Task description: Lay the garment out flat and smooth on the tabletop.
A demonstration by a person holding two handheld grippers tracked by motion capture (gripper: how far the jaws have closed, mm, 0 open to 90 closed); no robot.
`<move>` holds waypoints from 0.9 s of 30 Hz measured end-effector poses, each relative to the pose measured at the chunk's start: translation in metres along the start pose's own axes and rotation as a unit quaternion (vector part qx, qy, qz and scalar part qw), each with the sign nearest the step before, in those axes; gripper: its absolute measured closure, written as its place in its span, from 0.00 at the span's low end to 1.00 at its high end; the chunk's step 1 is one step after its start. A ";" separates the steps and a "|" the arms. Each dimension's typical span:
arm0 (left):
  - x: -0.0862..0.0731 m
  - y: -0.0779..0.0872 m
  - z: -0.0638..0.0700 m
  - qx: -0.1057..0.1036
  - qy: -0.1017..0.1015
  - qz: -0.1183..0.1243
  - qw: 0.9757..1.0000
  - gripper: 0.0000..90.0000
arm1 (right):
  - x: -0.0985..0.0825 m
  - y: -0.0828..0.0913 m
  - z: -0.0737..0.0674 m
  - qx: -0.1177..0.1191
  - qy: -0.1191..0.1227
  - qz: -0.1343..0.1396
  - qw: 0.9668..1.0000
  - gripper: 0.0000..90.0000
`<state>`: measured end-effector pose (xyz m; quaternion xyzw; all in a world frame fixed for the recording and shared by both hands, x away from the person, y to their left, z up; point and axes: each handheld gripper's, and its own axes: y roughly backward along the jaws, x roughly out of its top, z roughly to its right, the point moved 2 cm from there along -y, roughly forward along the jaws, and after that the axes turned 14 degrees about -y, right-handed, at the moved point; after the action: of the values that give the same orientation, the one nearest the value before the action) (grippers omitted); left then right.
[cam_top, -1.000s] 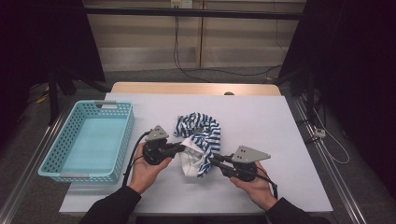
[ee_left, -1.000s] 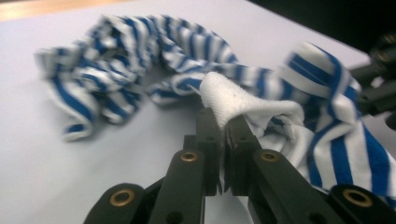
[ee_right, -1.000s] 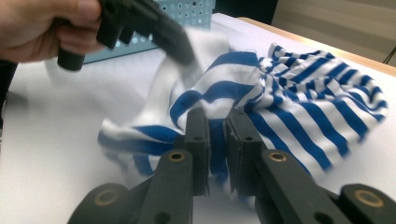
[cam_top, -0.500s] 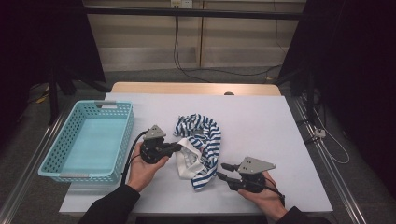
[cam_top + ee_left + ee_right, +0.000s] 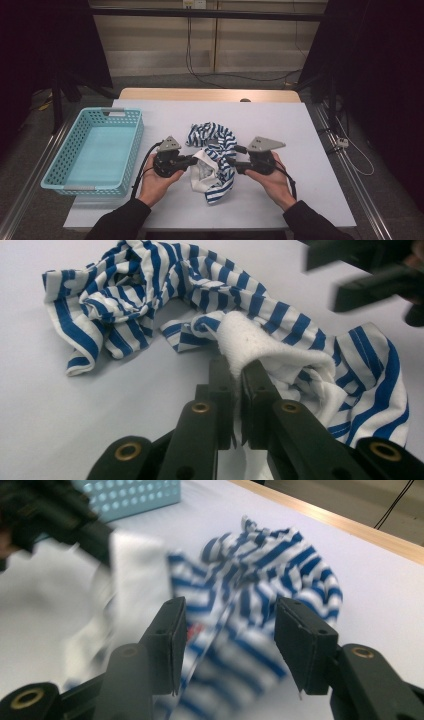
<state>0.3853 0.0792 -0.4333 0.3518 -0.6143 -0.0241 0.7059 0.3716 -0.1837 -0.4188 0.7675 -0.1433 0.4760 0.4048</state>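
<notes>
Fingers [image 5: 300, 640] lately parted, seemingly nearer shirt [image 5: 220, 145]

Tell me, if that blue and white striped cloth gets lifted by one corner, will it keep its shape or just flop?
Most likely flop. The striped cloth lies crumpled in soft folds on the table, so it looks limp. It seems thin and probably light. Where the left gripper pinches its white edge, the fabric bunches, so the rest would probably dangle and trail.
</notes>
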 end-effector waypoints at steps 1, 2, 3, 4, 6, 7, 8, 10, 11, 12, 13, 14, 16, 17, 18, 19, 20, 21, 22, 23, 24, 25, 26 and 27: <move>0.000 0.000 0.000 0.000 0.000 0.000 1.000 0.90 | 0.000 0.000 0.000 0.000 0.000 0.000 1.000 0.52; -0.001 -0.001 0.001 0.000 0.003 -0.003 1.000 0.85 | 0.009 -0.015 0.005 -0.013 0.002 -0.007 1.000 0.53; -0.001 -0.001 0.001 0.000 0.003 -0.003 1.000 0.81 | 0.012 -0.023 0.007 -0.016 0.003 -0.011 1.000 0.54; -0.001 -0.002 0.002 0.000 -0.012 -0.011 1.000 0.80 | 0.014 -0.030 0.009 -0.019 0.000 -0.015 1.000 0.54; -0.001 -0.002 0.005 0.000 -0.015 -0.008 1.000 0.74 | 0.020 -0.043 0.012 -0.033 0.014 -0.021 0.999 0.55; 0.000 -0.002 0.005 -0.001 -0.014 -0.007 1.000 0.70 | 0.024 -0.048 0.014 -0.037 0.016 -0.022 0.999 0.55; 0.000 -0.002 0.005 -0.001 -0.014 -0.007 1.000 0.67 | 0.027 -0.053 0.016 -0.035 0.013 -0.023 0.999 0.54; 0.002 -0.001 0.008 -0.004 -0.017 0.000 1.000 0.62 | 0.035 -0.063 0.020 -0.040 0.022 -0.022 0.999 0.50; 0.004 0.002 0.010 -0.005 -0.018 0.012 1.000 0.57 | 0.039 -0.067 0.023 -0.044 0.024 -0.019 0.999 0.48; 0.004 0.002 0.010 -0.005 -0.018 0.012 1.000 0.50 | 0.039 -0.067 0.023 -0.044 0.024 -0.019 0.999 0.48; 0.006 0.003 0.011 -0.004 -0.018 0.014 1.000 0.43 | 0.045 -0.075 0.029 -0.037 0.017 -0.019 0.999 0.46; 0.007 0.002 0.013 -0.006 -0.011 0.015 1.000 0.35 | 0.046 -0.079 0.031 -0.037 0.011 -0.017 0.999 0.43; 0.006 -0.002 0.018 -0.002 -0.015 0.004 1.000 0.24 | 0.046 -0.087 0.036 -0.035 0.006 -0.030 0.999 0.37; 0.006 -0.002 0.018 -0.002 -0.015 0.004 1.000 0.22 | 0.046 -0.087 0.036 -0.035 0.006 -0.030 0.999 0.37; 0.004 -0.008 0.023 0.001 -0.037 -0.016 0.999 0.19 | 0.044 -0.094 0.040 -0.047 0.010 -0.041 0.998 0.37; 0.004 -0.008 0.023 0.001 -0.037 -0.016 0.999 0.18 | 0.044 -0.094 0.040 -0.047 0.010 -0.041 0.998 0.37; 0.003 -0.012 0.025 -0.001 -0.043 -0.027 0.999 0.16 | 0.041 -0.100 0.043 -0.045 0.005 -0.050 0.998 0.38; 0.001 -0.015 0.025 -0.001 -0.053 -0.040 0.998 0.16 | 0.041 -0.100 0.043 -0.045 0.005 -0.050 0.998 0.38; 0.000 -0.018 0.024 -0.004 -0.049 -0.045 0.998 0.15 | 0.039 -0.102 0.043 -0.046 0.006 -0.056 0.997 0.40; -0.001 -0.021 0.023 -0.007 -0.041 -0.041 0.998 0.15 | 0.038 -0.104 0.043 -0.048 0.012 -0.063 0.997 0.43; -0.003 -0.023 0.024 -0.015 -0.036 -0.046 0.998 0.14 | 0.036 -0.105 0.042 -0.051 0.019 -0.070 0.996 0.55; -0.005 -0.028 0.026 -0.019 -0.043 -0.064 0.997 0.14 | 0.035 -0.105 0.043 -0.054 0.017 -0.074 0.996 0.63; -0.005 -0.028 0.026 -0.019 -0.043 -0.064 0.997 0.14 | 0.035 -0.105 0.043 -0.054 0.017 -0.074 0.996 0.63; -0.006 -0.030 0.029 -0.027 -0.048 -0.071 0.996 0.14 | 0.034 -0.105 0.045 -0.058 0.018 -0.077 0.995 0.67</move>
<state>0.3704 0.0458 -0.4544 0.3737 -0.6200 -0.1081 0.6814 0.4803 -0.1460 -0.4506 0.7428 -0.1034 0.4480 0.4867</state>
